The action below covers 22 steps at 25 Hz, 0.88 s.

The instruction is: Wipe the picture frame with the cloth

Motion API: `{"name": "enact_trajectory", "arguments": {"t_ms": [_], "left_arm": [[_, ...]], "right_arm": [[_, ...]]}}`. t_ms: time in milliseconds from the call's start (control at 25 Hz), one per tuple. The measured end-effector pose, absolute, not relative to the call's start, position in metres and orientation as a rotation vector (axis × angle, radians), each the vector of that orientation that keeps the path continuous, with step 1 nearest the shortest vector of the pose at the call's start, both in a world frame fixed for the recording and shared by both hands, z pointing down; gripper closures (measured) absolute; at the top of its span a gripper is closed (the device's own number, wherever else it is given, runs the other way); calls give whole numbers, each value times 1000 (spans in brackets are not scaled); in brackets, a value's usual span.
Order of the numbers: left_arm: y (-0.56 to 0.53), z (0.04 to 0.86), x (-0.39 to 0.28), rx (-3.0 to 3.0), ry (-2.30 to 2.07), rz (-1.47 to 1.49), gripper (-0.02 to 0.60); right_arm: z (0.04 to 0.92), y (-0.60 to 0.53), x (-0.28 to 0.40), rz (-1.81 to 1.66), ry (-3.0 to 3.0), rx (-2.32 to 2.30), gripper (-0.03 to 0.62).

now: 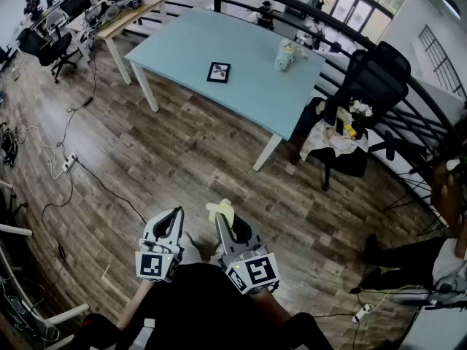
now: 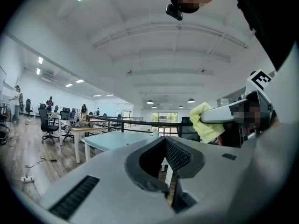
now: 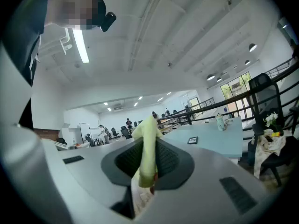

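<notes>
A small black picture frame lies flat on the light blue table, far ahead of both grippers; it shows small in the right gripper view as the picture frame. My right gripper is shut on a yellow cloth, whose folds stick out past the jaws as the cloth. The left gripper is held beside it over the wood floor, jaws together with nothing between them. From the left gripper view the cloth shows at the right.
A bottle-like object stands on the table's far right. A black office chair with cloth and flowers is right of the table. A black railing curves behind. Cables lie on the floor at left. A person sits at right.
</notes>
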<state>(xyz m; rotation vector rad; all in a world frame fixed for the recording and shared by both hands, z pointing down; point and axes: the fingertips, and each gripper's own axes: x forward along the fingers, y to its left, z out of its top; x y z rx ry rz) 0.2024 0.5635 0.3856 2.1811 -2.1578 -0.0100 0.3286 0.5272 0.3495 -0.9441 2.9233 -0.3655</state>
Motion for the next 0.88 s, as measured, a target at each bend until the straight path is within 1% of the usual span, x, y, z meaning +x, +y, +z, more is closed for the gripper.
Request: {"name": "enact_trajectory", "arguments": {"t_ms": [240, 560, 880], "left_arm": [[572, 370, 184, 2242, -2158, -26, 584], [586, 377, 123, 2160, -2174, -27, 584], [577, 373, 89, 2224, -2126, -51, 584]], "right_arm": [[349, 542, 316, -433, 2912, -1016, 537], [343, 542, 260, -377, 2929, -1005, 537], [343, 544, 219, -383, 2933, -1009, 536]]}}
